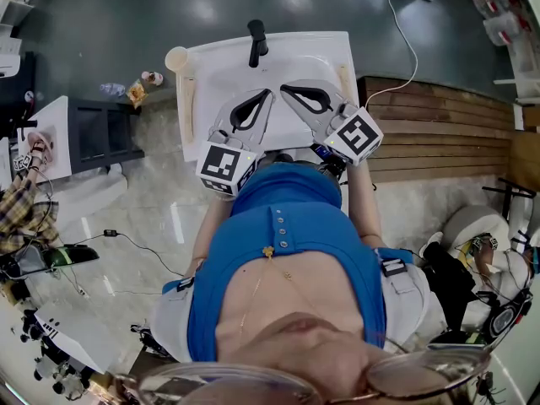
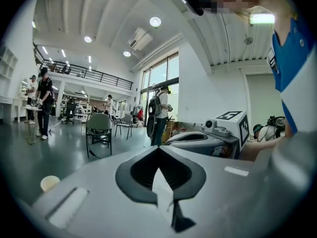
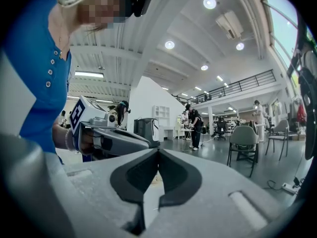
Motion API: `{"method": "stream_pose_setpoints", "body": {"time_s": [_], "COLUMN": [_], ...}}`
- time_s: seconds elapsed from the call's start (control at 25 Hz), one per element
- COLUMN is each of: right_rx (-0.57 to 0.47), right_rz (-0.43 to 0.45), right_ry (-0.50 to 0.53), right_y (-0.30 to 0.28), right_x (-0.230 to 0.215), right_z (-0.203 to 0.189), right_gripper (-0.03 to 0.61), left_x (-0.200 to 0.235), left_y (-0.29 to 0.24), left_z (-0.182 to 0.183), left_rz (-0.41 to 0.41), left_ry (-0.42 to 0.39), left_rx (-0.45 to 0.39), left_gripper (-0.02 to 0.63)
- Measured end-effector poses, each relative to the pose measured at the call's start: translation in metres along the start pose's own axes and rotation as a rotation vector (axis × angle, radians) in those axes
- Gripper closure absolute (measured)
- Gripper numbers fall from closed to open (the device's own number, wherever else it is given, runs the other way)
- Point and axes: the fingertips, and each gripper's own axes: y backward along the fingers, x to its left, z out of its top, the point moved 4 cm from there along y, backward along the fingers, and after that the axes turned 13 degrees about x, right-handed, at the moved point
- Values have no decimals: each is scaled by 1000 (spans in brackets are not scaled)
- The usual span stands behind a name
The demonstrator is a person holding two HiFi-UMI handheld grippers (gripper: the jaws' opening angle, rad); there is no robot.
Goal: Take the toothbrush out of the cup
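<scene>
As seen from the head view, left hand-held gripper (image 1: 270, 92) and right hand-held gripper (image 1: 284, 88) held side by side above a white sink (image 1: 211, 57), noses converging just short of the black tap (image 1: 256, 42). Person in a blue shirt (image 1: 287, 226) directly below the camera, one device in each hand.

Left unit — jaws pressed together tip to tip, nothing between them. In the left gripper view, dark inner pads meeting at a point, with a closed teardrop hollow behind. Square-patterned marker cube (image 1: 226, 165) at the rear, close to the shirt.

Right unit — likewise pressed together, tips in contact, nothing pinched. Second marker cube (image 1: 359, 135) at its rear, over the right edge of the sink.

Both pointed roughly level, out across a large hall: grey floor (image 2: 29, 157), a grey chair (image 2: 99, 125), round ceiling lamps, a balcony rail, several people standing well off.

Cream cup (image 1: 176, 58) upright at the far left corner of the sink rim, left of the tap, clear of both devices. Also visible low at the left of the left gripper view. No view sharp enough to show the toothbrush, or whether it sits inside the cup.

Right of the sink, brown wooden boards (image 1: 439, 129).
</scene>
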Motion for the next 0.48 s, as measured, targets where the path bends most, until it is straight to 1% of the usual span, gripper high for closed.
{"method": "stream_pose_setpoints", "body": {"time_s": [0.12, 0.28, 0.48], "right_rx": [-11, 7, 0], "right_rz": [-2, -7, -9], "right_ry": [5, -5, -12], "right_y": [2, 2, 5], "right_x": [0, 0, -1], "right_z": [3, 0, -2], "right_gripper": [577, 577, 577], "left_x": [-2, -3, -6], "left_y": [0, -1, -3], "left_z": [0, -2, -4], "left_rz": [-2, -6, -9], "left_ry": [0, 2, 4], "left_rx": [5, 10, 15], "left_gripper": [612, 612, 612]}}
